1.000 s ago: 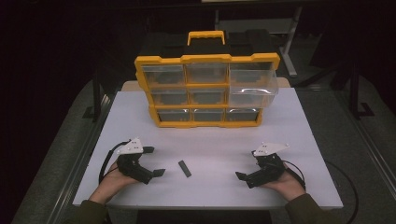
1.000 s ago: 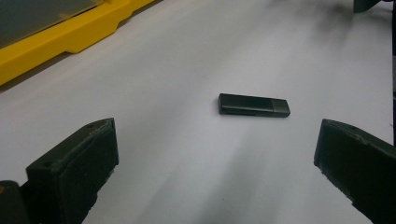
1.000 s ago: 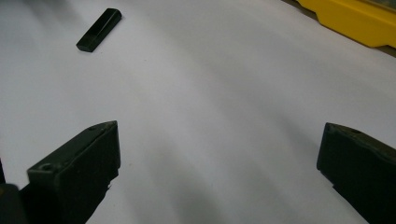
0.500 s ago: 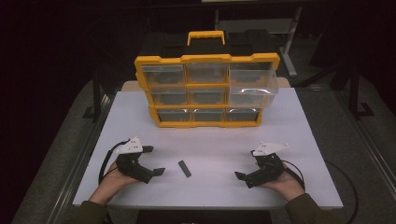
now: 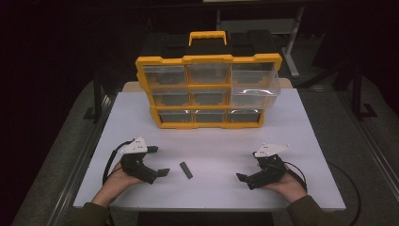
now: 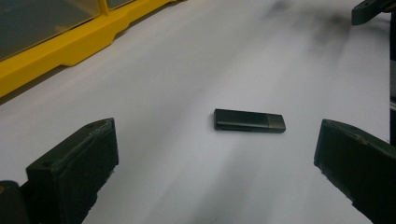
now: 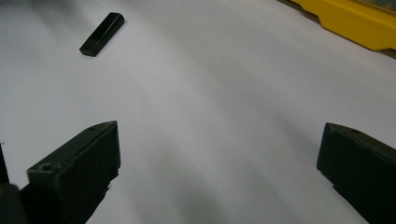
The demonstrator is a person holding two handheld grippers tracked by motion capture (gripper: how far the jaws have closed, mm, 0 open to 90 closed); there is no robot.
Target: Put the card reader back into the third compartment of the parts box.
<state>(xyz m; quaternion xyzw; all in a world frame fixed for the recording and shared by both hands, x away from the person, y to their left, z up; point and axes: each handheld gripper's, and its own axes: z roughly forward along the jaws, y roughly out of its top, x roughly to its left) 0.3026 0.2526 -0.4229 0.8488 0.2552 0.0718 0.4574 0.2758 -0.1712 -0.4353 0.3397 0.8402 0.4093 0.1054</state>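
A small black stick (image 5: 186, 170) lies flat on the white table (image 5: 211, 136) between my two grippers. My left gripper (image 5: 159, 161) rests on the table just left of the stick, open and holding nothing. In the left gripper view the stick (image 6: 250, 121) lies a short way ahead of the open left gripper (image 6: 217, 140). At the table's right my right gripper (image 5: 248, 165) is open and holds nothing. In the right gripper view the stick (image 7: 102, 34) lies far off at the upper left of the open right gripper (image 7: 222, 137).
A yellow organiser box (image 5: 207, 92) with clear drawers and a handle stands upright at the back of the table. Its top right drawer (image 5: 254, 92) is pulled out a little. The box's yellow base (image 6: 70, 46) shows in the left gripper view.
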